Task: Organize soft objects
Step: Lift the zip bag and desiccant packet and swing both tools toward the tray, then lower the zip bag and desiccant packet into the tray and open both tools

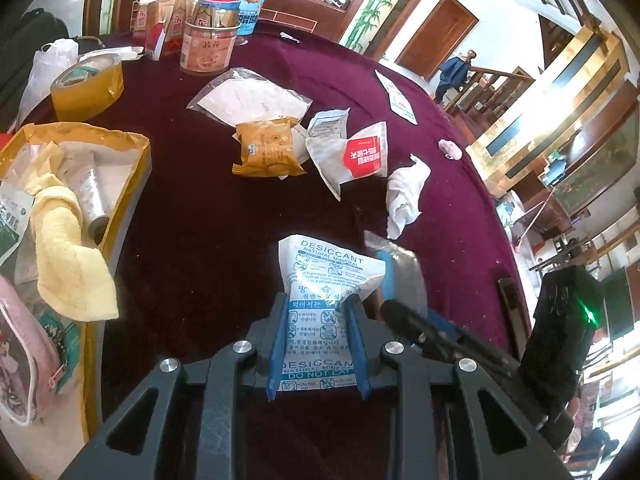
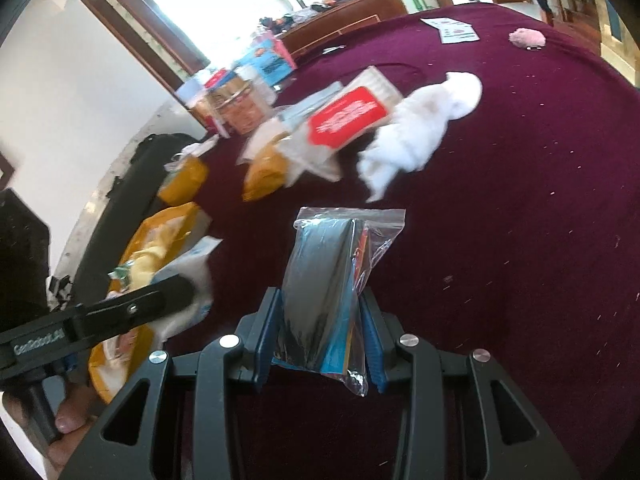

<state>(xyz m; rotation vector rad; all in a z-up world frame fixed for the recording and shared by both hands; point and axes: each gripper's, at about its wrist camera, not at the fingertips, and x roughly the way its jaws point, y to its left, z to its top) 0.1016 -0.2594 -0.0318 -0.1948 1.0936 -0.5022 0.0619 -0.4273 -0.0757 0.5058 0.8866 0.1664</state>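
Left wrist view, far left: a yellow-rimmed box (image 1: 138, 168) is sitting at the edge of the maroon tablecloth (image 1: 200, 220), holding a pale yellow cloth (image 1: 68, 248), a silver tube (image 1: 90, 196) and a pink pouch (image 1: 20, 364). Behind it a tape roll (image 1: 86, 84) is lying near a clear jar (image 1: 208, 46). Mid-table, an orange snack packet (image 1: 266, 148) is resting against a red-labelled packet (image 1: 358, 154), with a crumpled white tissue (image 1: 404, 196) just to the right. Centre foreground, the left gripper (image 1: 318, 344) is clamping a white desiccant sachet (image 1: 328, 276) between its blue pads, the sachet standing clear of the cloth. Immediately right, the right gripper's black finger is showing beside a clear bag edge.

Right wrist view, left side: the left gripper's arm is crossing in front of the box (image 2: 160, 220), with a person's fingers (image 2: 68, 424) showing beneath. Centre, the right gripper (image 2: 324, 340) is gripping a clear zip bag (image 2: 336, 264) with dark contents, upright between both pads. Beyond, somewhat blurred, the red-labelled packet (image 2: 348, 116) and white tissue (image 2: 416, 132) are lying side by side; a small pink fluffy item (image 2: 527, 38) is sitting well apart at the far right.
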